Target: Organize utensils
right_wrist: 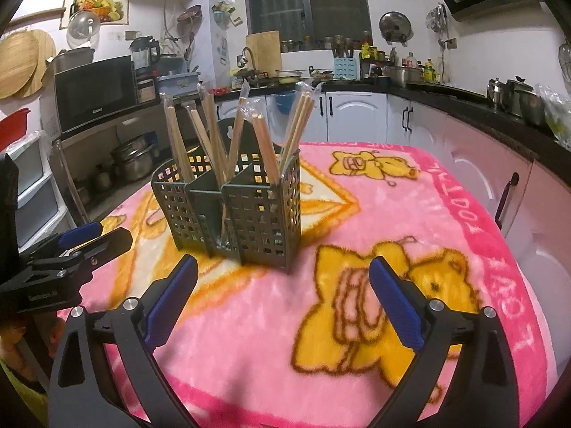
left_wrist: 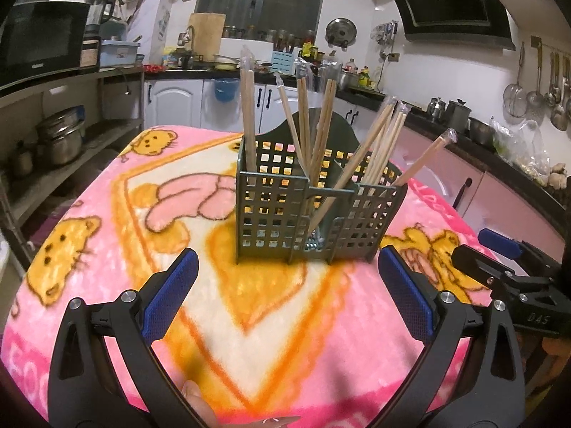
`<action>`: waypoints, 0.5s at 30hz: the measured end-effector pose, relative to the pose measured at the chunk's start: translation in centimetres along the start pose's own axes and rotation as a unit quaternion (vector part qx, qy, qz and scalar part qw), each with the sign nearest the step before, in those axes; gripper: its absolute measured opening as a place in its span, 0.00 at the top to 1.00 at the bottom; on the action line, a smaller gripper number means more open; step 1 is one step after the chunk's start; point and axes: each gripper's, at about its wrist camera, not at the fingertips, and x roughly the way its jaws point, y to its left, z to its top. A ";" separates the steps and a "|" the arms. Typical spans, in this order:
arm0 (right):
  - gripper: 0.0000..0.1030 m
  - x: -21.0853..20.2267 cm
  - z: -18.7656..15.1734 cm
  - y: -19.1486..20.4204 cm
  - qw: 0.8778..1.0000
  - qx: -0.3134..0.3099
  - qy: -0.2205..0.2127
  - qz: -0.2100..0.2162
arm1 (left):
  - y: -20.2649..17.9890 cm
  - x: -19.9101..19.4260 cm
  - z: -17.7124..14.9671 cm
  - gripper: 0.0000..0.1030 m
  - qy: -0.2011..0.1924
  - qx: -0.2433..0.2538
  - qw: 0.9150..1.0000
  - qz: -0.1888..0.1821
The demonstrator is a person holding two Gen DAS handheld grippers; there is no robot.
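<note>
you're in a kitchen: dark window (right_wrist: 307,5) above white cabinets (right_wrist: 357,114), black microwave (right_wrist: 94,91) on a shelf, range hood (left_wrist: 449,0), pink cartoon blanket (right_wrist: 392,214) over the table.

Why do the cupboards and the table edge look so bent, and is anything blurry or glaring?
Left wrist view: fisheye bending curves the counter and pink blanket; dark corners; green utensil caddy sharp. Right wrist view: same bending and dark corners; chopsticks sharp, no strong glare, soft shadow under the right gripper.
</note>
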 end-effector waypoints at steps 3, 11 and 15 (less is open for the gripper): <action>0.08 -0.2 -0.4 -0.1 1.000 0.005 -0.005 -0.003 | -0.2 -0.2 -0.4 0.10 -0.003 0.004 1.000 0.005; 0.06 -1.7 -1.4 -0.1 0.998 0.005 -0.058 -0.015 | -0.7 -1.2 -1.3 0.10 -0.035 0.014 0.999 0.019; 0.06 -2.9 -2.1 0.1 0.995 -0.005 -0.098 -0.021 | -1.0 -1.5 -1.6 0.10 -0.054 0.020 0.998 0.020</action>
